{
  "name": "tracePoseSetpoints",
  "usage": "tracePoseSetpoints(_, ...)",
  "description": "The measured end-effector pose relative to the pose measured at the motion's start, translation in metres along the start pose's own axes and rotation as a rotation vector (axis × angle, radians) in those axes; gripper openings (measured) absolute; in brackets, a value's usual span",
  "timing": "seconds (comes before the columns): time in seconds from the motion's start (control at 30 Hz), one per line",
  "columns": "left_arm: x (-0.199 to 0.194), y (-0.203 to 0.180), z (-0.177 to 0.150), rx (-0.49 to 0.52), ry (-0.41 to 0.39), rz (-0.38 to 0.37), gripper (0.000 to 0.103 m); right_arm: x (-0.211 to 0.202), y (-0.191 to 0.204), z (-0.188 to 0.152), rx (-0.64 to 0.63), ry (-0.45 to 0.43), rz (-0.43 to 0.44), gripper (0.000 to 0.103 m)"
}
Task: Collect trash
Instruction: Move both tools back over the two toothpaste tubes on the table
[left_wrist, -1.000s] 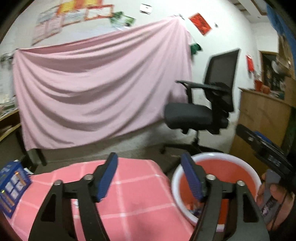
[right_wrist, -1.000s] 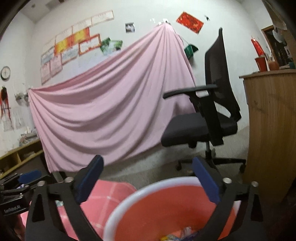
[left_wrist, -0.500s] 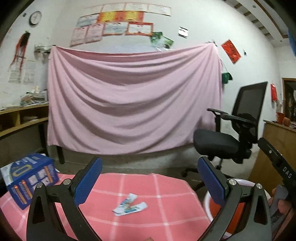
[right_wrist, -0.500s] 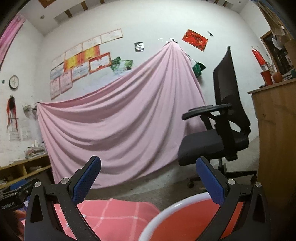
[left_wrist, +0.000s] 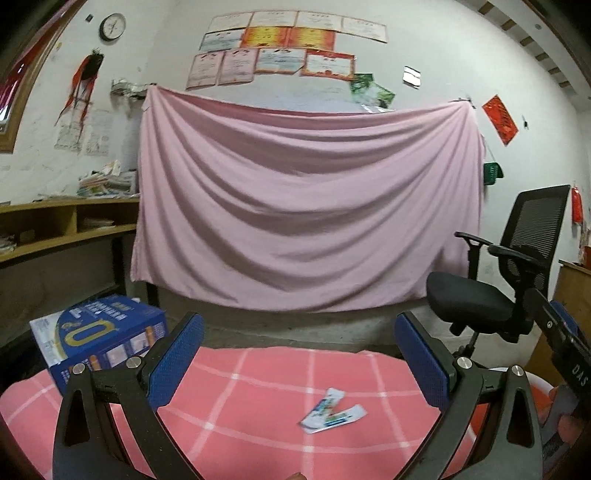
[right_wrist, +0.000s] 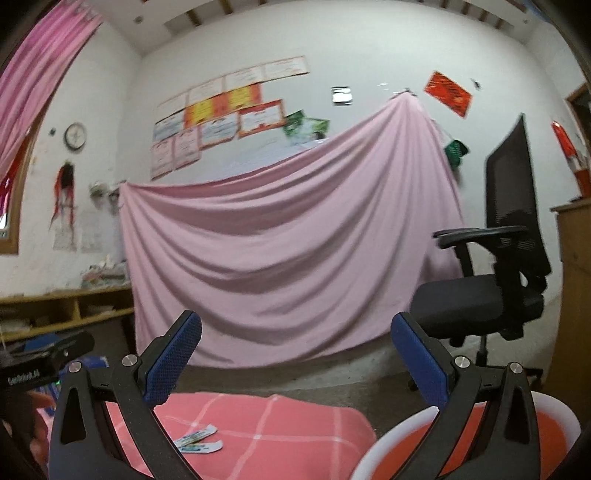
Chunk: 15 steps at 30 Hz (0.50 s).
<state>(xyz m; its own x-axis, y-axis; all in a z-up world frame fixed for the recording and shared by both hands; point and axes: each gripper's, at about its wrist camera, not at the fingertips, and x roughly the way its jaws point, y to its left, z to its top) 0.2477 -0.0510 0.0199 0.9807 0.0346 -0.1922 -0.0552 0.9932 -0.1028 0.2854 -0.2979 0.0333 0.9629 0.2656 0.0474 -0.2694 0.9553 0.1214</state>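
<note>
Two small white-and-blue wrappers (left_wrist: 330, 411) lie together on the pink checked tablecloth (left_wrist: 258, 387), right of centre; they also show in the right wrist view (right_wrist: 199, 441) at lower left. My left gripper (left_wrist: 299, 363) is open and empty, raised above the table behind the wrappers. My right gripper (right_wrist: 295, 362) is open and empty, held over the gap between the table and the red bin with a white rim (right_wrist: 561, 417). The bin's edge shows in the left wrist view (left_wrist: 535, 384) at the right.
A blue box (left_wrist: 98, 338) stands on the table's left side. A black office chair (left_wrist: 491, 291) stands right of the table, beside a wooden cabinet (right_wrist: 576, 295). A pink sheet (left_wrist: 306, 206) hangs on the back wall. Wooden shelves (left_wrist: 55, 229) line the left wall.
Both grippers have lifted and swung left, away from the bin toward the table. The left gripper has opened wider. The wrappers have come into both views.
</note>
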Motion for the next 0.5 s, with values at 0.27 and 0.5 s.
tracePoseSetpoints(0.27,0.006,0.028,-0.01,-0.021,0.033,0.049,0.101,0.021,0.034,-0.015,-0.077,0.074,0.07,0.103)
tracePoseSetpoints(0.5,0.023,0.046,-0.019,-0.018,0.134,0.043,0.101,0.043,0.042,-0.027,-0.103,0.196,0.1,0.103)
